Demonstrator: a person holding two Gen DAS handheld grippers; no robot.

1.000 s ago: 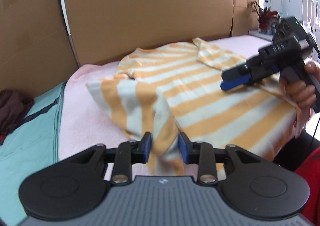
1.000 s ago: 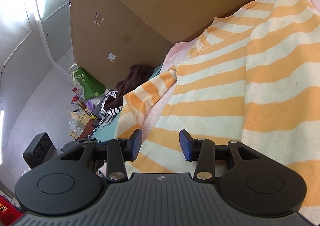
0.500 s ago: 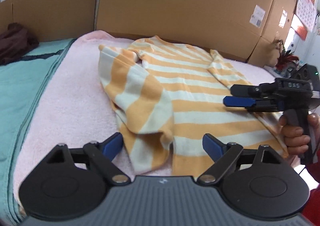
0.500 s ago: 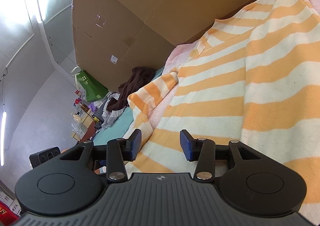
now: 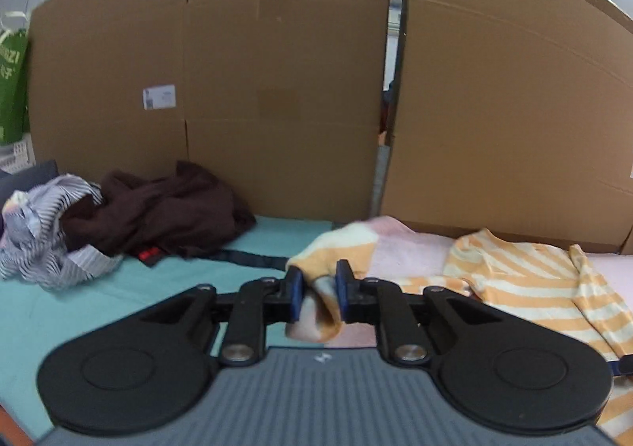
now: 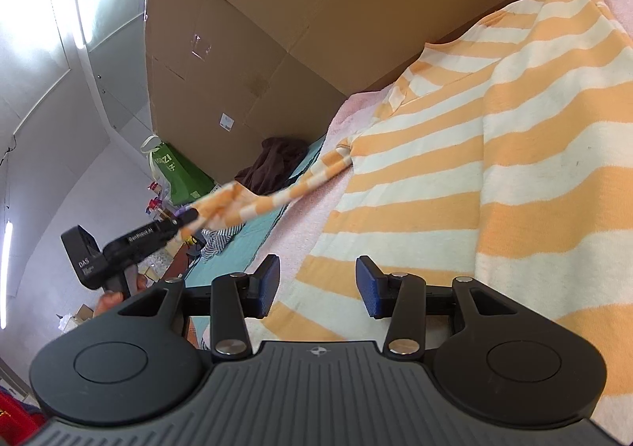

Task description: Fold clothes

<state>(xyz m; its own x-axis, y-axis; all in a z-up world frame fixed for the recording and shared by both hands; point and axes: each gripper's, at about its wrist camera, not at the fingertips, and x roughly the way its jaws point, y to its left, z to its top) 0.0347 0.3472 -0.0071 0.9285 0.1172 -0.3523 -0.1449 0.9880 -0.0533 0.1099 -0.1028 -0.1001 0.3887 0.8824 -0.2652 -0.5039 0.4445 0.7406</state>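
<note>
Left wrist view shows my left gripper (image 5: 319, 290) clamped on the striped sweater's (image 6: 494, 153) sleeve (image 5: 322, 301), stretched sideways off the pink towel (image 5: 399, 244), while my right gripper (image 6: 317, 286) hovers open above its body; next, I judge, that sleeve needs laying across the body.

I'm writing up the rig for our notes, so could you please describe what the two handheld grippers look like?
Both match: the left gripper and the right gripper each have a grey ribbed base flanked by two round black discs, black linkage arms with silver pivot screws, and textured blue pads on the fingers. From the right wrist view, the left gripper's black pistol-shaped body carries white lettering, seemingly "DAS" and "GenRobot.AI".
</note>
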